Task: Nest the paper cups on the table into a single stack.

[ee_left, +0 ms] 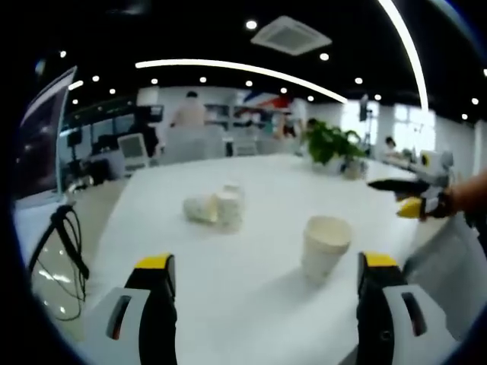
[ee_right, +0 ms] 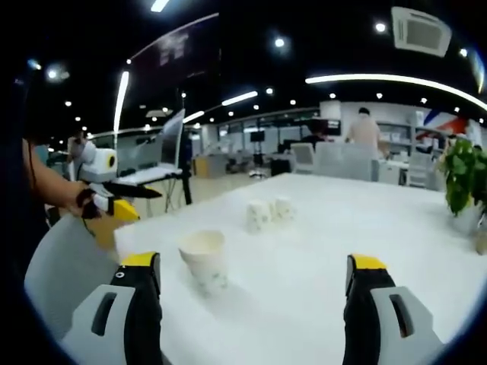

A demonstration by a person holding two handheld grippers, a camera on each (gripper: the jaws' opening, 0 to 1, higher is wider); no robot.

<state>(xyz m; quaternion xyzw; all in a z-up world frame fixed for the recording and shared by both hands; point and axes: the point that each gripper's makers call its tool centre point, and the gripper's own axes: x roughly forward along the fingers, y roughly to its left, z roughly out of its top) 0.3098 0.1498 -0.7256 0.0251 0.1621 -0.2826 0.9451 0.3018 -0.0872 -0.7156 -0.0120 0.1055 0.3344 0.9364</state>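
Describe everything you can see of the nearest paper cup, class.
The nearest paper cup is white or cream, made of paper as it looks, with a rolled rim and walls that narrow toward the base. It stands upright, mouth up, on the white table, alone and apart from the other cups farther back. Nothing shows inside it. Nothing touches it but the table. In the right gripper view it stands at.

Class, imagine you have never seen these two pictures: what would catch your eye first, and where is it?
First the upright paper cup standing alone on the white table, just ahead of the left gripper, whose yellow-tipped jaws stand wide apart. Farther back sits a small cluster of cups, one lying on its side. In the right gripper view, the right gripper is open too, and a potted plant stands at the table's far right.
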